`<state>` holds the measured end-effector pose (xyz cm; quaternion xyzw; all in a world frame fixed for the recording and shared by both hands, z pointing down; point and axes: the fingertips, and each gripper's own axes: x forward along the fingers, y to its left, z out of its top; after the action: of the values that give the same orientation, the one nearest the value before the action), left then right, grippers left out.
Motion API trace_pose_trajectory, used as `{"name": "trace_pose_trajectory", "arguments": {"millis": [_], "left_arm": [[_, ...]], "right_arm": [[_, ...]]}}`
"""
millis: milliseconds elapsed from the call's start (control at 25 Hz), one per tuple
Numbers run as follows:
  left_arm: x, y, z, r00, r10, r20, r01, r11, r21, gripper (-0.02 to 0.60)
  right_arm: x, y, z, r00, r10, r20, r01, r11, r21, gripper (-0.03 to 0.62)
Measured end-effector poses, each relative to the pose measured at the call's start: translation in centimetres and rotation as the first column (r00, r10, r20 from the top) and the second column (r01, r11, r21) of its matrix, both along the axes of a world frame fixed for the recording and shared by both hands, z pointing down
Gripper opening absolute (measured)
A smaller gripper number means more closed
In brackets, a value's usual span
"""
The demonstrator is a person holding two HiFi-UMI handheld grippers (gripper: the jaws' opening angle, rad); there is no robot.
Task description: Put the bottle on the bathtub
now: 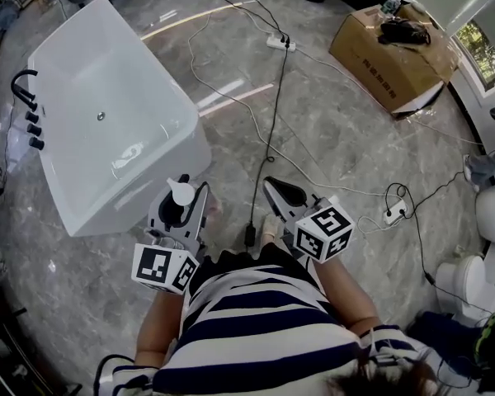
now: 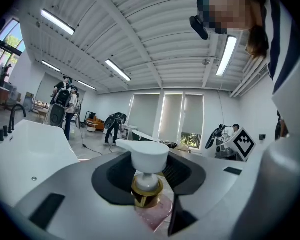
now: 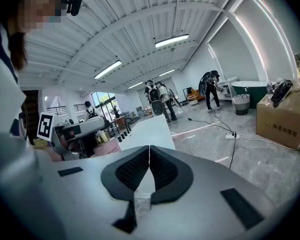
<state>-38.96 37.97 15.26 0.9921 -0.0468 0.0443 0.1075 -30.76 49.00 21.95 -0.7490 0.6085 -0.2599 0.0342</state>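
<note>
A pump bottle (image 2: pixel 148 179) with a white pump head, gold collar and pink body stands upright between the jaws of my left gripper (image 2: pixel 149 176), which is shut on it. From the head view the bottle (image 1: pixel 181 195) and left gripper (image 1: pixel 180 209) hang just off the near right corner of the white bathtub (image 1: pixel 70 73). My right gripper (image 1: pixel 282 195) floats beside it over the floor, shut with nothing in it; in its own view the right gripper (image 3: pixel 149 165) has its jaws touching. The bathtub (image 3: pixel 147 129) lies ahead of it.
Black taps (image 1: pixel 29 110) line the tub's left rim. A black cable (image 1: pixel 268 130) and white cords run over the marble floor to a power strip (image 1: pixel 280 43). A cardboard box (image 1: pixel 393 49) stands at the far right. White fixtures (image 1: pixel 478 262) sit at the right edge. People stand far off.
</note>
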Motion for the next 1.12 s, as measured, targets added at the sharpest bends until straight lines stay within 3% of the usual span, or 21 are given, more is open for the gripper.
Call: {"name": "trace_pose_trajectory", "arguments": {"millis": [320,600,1120], "left_arm": [[5.8,0.2,-0.3,0.995,-0.100,0.005,0.100,0.995,0.015,0.163],[8.9,0.0,0.0,0.981,-0.194,0.013,0.194,0.981,0.001,0.163],[13.5,-3.3,0.3,0.977,-0.214,0.026,0.213,0.977,0.030,0.163]], "right_arm": [[6.3,-0.6,0.2,0.994,-0.104,0.019,0.103,0.994,0.019,0.028],[11.1,-0.2,0.9,0.988,-0.139,0.069,0.136,0.990,0.042,0.028],[15.2,-3.1,2.1,0.979,-0.171,0.107,0.167,0.985,0.048,0.028]]}}
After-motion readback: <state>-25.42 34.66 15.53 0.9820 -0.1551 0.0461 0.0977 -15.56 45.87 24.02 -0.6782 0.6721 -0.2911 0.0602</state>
